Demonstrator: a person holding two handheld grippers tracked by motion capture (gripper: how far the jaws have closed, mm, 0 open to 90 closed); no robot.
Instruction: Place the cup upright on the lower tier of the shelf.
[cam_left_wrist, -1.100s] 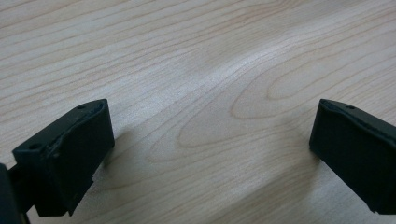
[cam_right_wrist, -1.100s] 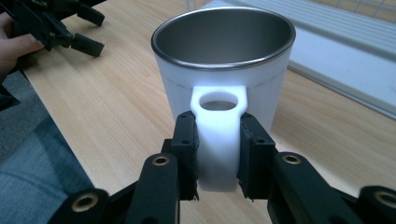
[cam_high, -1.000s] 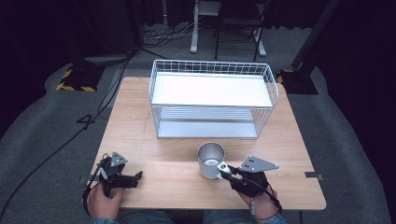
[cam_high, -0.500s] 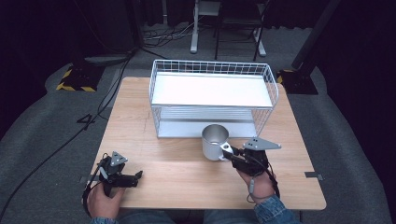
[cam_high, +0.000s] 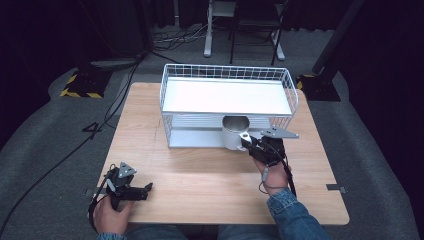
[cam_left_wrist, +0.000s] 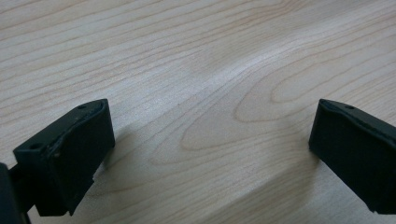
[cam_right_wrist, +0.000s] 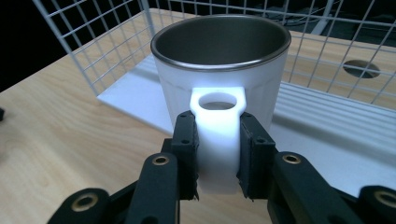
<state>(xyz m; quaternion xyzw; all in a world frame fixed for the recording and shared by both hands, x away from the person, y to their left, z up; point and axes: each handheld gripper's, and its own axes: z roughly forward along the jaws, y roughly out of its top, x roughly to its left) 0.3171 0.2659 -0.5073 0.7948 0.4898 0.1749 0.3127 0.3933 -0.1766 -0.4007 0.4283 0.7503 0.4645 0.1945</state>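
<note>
A pale wooden table (cam_high: 200, 175) carries a white wire basket with a flat white shelf across its top (cam_high: 227, 97), standing toward the far side of the tabletop; at the near front of that basket, a white mug with a grey metal interior and a flat white handle (cam_high: 235, 132) is held upright by the right gripper (cam_high: 246, 141), the mug's open mouth level with the basket's front wires. In the right gripper view the two black jaws are pressed against either side of the mug's handle (cam_right_wrist: 218, 140), the handle's round hole showing just above them; the mug's body (cam_right_wrist: 219, 70) rises beyond, with the wire mesh (cam_right_wrist: 336, 51) and the lower white tray of the basket behind and beside it. The person's right hand (cam_high: 272, 172), in a blue denim sleeve, grasps that gripper from the near side. The left gripper (cam_high: 147, 189) rests low at the near left corner of the table, well apart from the basket; its jaws stand wide apart over bare wood grain (cam_left_wrist: 210, 107), nothing between them; the left hand (cam_high: 112, 215) holds it from the table's near edge.
</note>
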